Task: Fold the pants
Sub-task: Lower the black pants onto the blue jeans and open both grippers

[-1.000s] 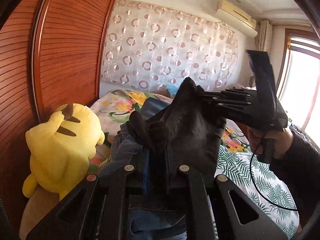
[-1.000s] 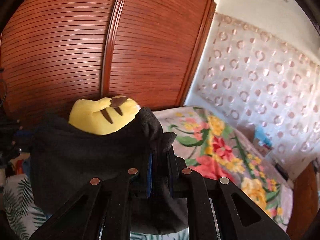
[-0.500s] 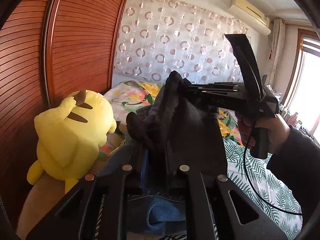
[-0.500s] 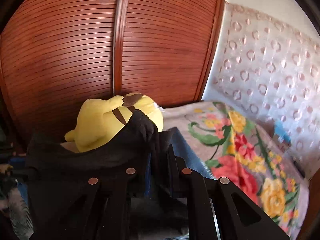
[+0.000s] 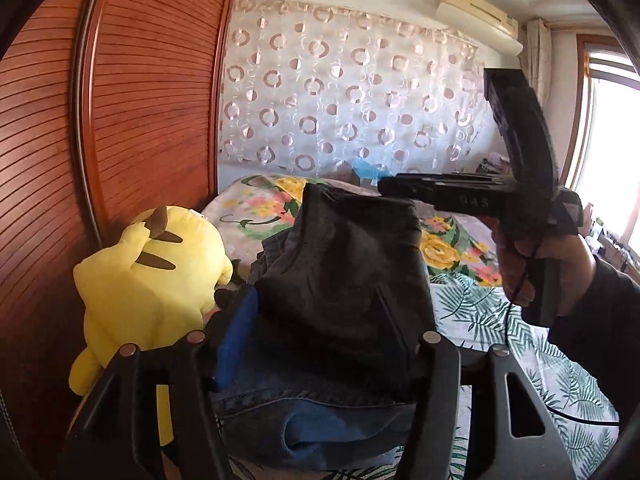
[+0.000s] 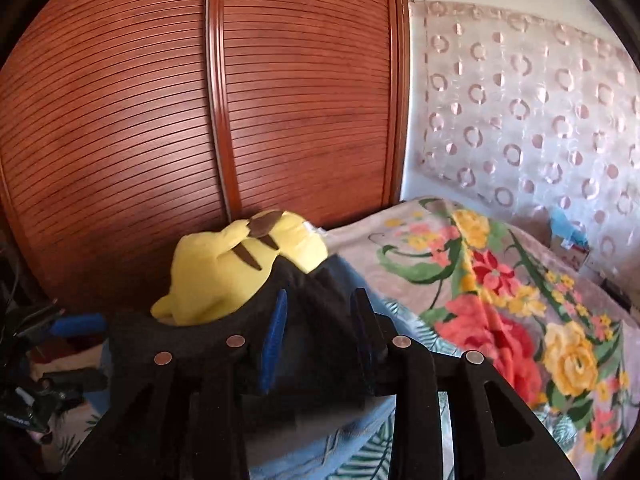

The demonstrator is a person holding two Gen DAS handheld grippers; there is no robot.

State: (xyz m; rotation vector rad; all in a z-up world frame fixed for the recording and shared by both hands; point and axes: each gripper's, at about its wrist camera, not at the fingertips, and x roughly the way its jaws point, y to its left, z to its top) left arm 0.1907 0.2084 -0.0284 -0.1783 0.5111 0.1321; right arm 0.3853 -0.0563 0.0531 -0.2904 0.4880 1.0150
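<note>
Both wrist views look close over the dark pants (image 5: 344, 280); both share the yellow plush (image 6: 236, 268).

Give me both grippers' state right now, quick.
Left gripper: open, jaws just opened, black pants lying loose between them.
Right gripper: open, jaws just opened, pants between them, not pinched.

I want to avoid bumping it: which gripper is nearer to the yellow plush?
Left. The left gripper is right beside the plush; the right gripper is farther across the pants.
</note>
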